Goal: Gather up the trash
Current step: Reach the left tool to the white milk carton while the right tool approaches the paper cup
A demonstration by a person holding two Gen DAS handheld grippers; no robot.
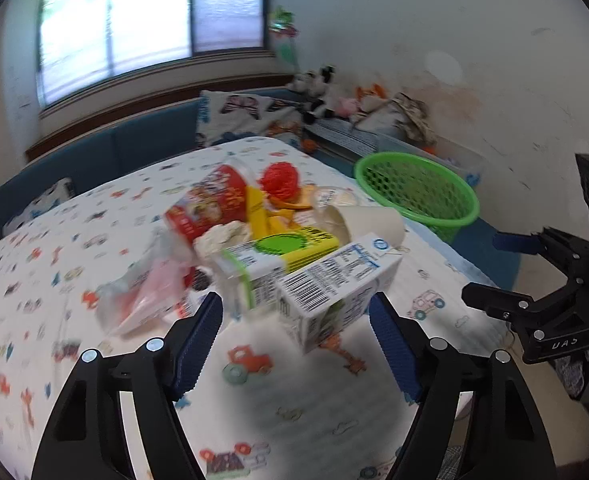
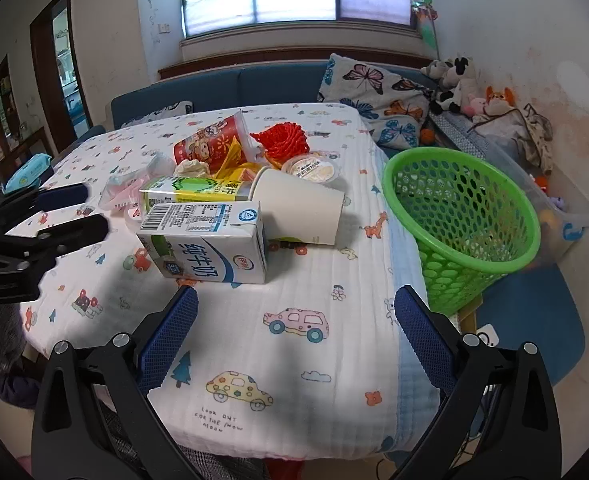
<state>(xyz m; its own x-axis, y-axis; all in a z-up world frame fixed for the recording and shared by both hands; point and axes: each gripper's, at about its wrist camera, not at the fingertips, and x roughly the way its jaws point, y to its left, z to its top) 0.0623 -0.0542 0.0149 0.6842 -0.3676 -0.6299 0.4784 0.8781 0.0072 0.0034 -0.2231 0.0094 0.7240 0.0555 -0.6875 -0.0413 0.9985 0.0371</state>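
Two grippers are being held out, tilted downward.

The left gripper (image 1: pixel 294 320) is being pointed forward and down, its blue pads (image 1: pixel 196 344) standing apart and pressing on nothing. The right gripper (image 2: pixel 296 320) is being kept beside it, its pads (image 2: pixel 168 340) spread wide with nothing being squeezed between them.

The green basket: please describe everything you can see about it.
The green basket looks like plastic, with a smooth round rim and walls full of small holes. It is wide at the top and narrower toward the bottom. It stands tilted beside the table's right edge, not on the table, with its open mouth turned toward the trash pile. Little or nothing shows inside it. Its base is partly hidden, so what supports it is unclear. No gripper touches it.
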